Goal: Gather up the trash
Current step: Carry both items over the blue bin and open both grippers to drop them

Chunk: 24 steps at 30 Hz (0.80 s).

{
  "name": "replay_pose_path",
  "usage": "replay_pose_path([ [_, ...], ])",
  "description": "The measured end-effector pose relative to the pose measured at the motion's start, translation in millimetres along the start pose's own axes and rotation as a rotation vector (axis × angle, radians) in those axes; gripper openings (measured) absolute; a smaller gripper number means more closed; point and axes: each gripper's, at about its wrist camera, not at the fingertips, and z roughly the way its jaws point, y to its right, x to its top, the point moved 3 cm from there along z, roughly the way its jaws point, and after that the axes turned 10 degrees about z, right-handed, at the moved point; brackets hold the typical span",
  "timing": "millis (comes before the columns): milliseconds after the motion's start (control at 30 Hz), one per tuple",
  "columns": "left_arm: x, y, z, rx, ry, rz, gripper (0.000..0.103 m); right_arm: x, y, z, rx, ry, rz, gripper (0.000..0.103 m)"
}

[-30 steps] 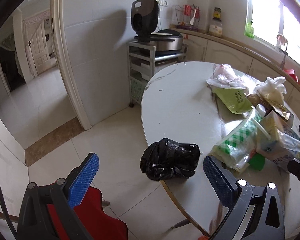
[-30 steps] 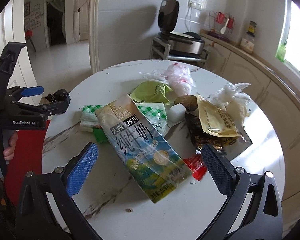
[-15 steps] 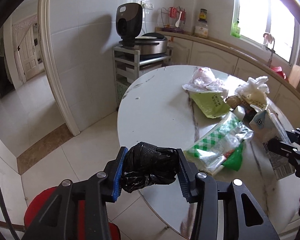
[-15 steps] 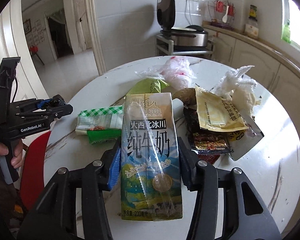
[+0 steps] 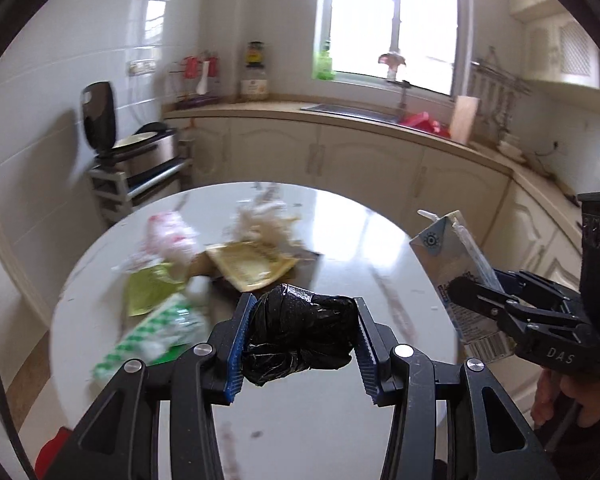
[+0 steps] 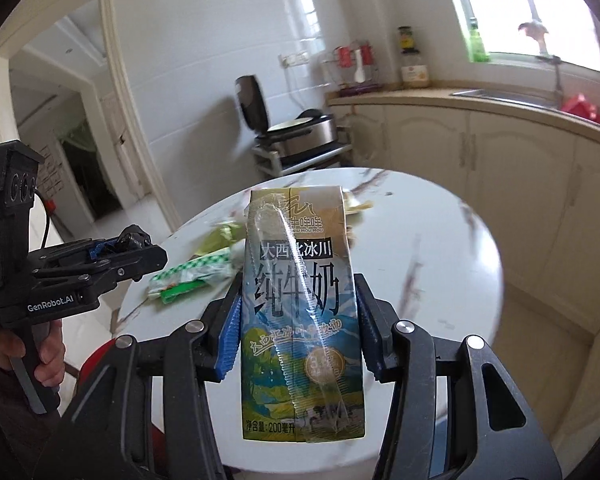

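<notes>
My left gripper is shut on a crumpled black plastic bag, held up above the near part of the round white table. The right gripper is shut on a milk carton with a straw taped to its front, lifted off the table. In the left wrist view the carton shows at the right in the right gripper; the right wrist view shows the left gripper with the black bag at the left. Wrappers remain on the table: a green-checked packet, a green pouch, a yellow packet, crumpled white plastic.
A cream counter with a sink and window runs behind the table. A rack with a black appliance stands at the back left. A red stool sits low at the left. A hand grips the left tool's handle. A doorway opens at the left.
Both grippers closed, the left on the black bag and the right on the milk carton, then lifted them off the table and swung round toward the window side.
</notes>
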Motion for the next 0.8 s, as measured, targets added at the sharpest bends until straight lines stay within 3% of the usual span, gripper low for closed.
replay_pose_path([
  [133,19,87,49,-0.16,-0.057,0.088,0.043,-21,88,-37,-0.165,0.01,0.109,0.048],
  [267,20,162,108,-0.263,-0.145,0.174,0.043,-55,168,-29,-0.233,-0.063,0.237,0.048],
  [400,10,205,176,-0.286,-0.258,0.228,0.043,-90,232,0,-0.244,-0.138,0.372,0.058],
  [600,-15,235,276,-0.301,-0.418,0.287,0.044,-119,287,-9,-0.399,-0.172,0.456,0.064],
  [667,-23,241,300,-0.295,-0.449,0.295,0.046,-123,296,-18,-0.444,-0.168,0.476,0.076],
  [767,-29,255,321,-0.284,-0.489,0.314,0.055,-129,304,-29,-0.479,-0.164,0.491,0.076],
  [800,-32,266,320,-0.283,-0.485,0.316,0.063,-131,306,-32,-0.491,-0.164,0.494,0.076],
])
